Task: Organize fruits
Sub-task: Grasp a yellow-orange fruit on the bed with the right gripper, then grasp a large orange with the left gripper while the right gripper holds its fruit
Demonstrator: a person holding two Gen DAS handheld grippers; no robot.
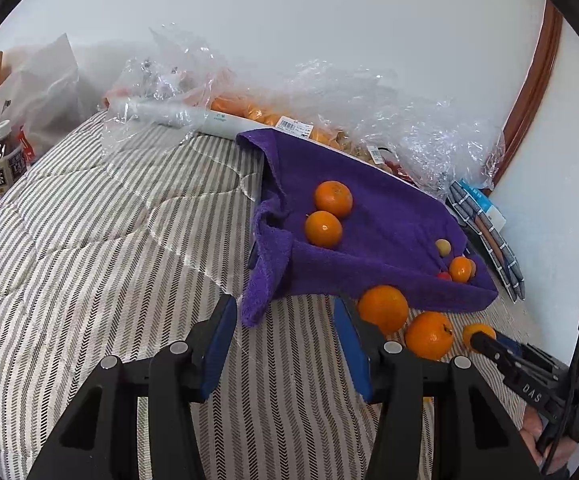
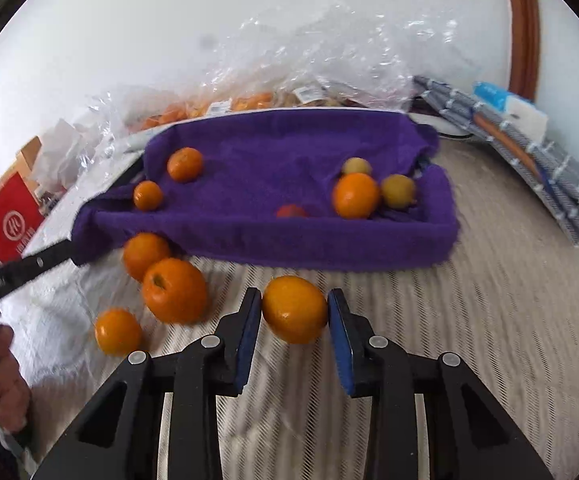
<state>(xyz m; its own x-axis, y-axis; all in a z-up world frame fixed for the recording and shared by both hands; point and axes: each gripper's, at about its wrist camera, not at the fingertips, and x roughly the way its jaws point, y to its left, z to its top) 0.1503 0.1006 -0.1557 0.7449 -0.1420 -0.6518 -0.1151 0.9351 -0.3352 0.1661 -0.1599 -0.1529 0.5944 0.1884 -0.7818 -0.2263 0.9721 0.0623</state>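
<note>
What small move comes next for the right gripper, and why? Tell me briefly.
Probably lift the orange slightly off the striped cover. The right gripper has its fingers apparently touching both sides of it, and the purple towel tray, where other fruit already lies, has a raised rim just ahead to clear.

A purple terry towel (image 2: pixel 301 236) lies draped over a shallow tray on the striped quilted bedcover (image 1: pixel 89 240). On the towel, two round orange mandarins (image 1: pixel 332 199) sit at its left part, and another mandarin with small yellowish fruits (image 2: pixel 398 191) at its right. Before the towel, on the bedcover, lie more loose orange mandarins (image 2: pixel 174 290). Behind the towel, crumpled clear plastic bags (image 1: pixel 369 108) rest against the wall.
</note>
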